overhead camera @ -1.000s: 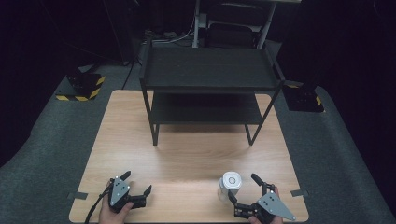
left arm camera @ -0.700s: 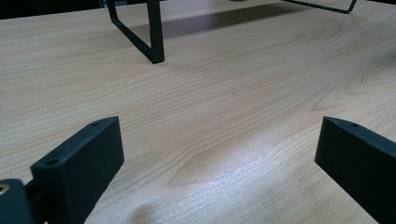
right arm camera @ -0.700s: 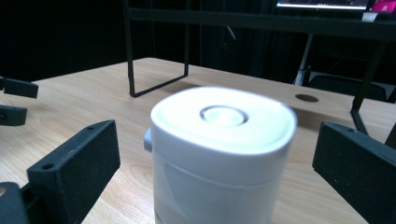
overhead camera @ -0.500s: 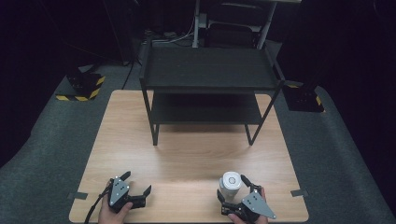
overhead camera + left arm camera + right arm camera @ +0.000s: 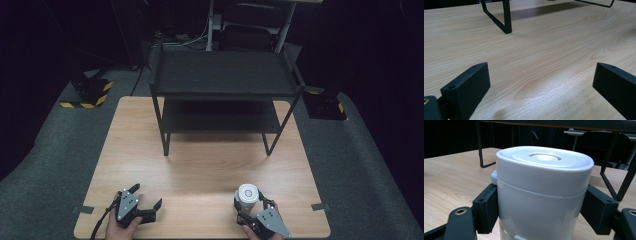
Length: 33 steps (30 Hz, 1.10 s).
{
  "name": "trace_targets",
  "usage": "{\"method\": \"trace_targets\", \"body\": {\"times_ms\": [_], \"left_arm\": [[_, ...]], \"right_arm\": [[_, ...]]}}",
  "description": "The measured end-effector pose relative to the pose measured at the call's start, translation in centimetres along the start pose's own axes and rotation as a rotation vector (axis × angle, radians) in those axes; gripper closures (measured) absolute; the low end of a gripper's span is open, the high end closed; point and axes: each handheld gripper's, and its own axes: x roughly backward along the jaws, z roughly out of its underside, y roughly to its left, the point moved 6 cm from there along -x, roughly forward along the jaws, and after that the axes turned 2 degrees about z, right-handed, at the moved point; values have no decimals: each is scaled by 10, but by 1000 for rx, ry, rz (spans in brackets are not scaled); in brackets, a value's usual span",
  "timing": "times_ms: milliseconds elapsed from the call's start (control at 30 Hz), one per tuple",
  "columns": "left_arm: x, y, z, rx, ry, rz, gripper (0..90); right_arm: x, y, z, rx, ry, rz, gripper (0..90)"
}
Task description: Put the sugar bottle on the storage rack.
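High view: white lidded container point(image 5: 247, 197) stands upright at 5 o'clock on the wooden table point(image 5: 210, 165), right gripper point(image 5: 251, 212) around it; left gripper point(image 5: 146, 204) at 7 o'clock, black two-tier shelf point(image 5: 225, 75) at 12, dark room beyond. Left gripper view: jaws spread wide over bare woodgrain, holding nothing. Right gripper view: jaws touch both container sides; grasp apparently made, any move pending.

Wooden table point(image 5: 200, 170), black two-tier rack point(image 5: 222, 75), white canister point(image 5: 247, 198)

Spread tongs point(image 5: 541, 85) over bare table point(image 5: 549, 50)
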Motion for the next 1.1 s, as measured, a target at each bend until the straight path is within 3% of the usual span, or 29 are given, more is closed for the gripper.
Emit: {"method": "trace_targets", "body": {"times_ms": [133,567,1100], "left_arm": [[0,0,0,0,1,-1,15],[0,0,0,1,0,0,11],[0,0,0,3,-2,1,7]], "right_arm": [[0,4,2,1,-8,15,275],[-1,-2,-4,8,12,-1,284],[-7,-21,-25,2,15,-15,285]]}}
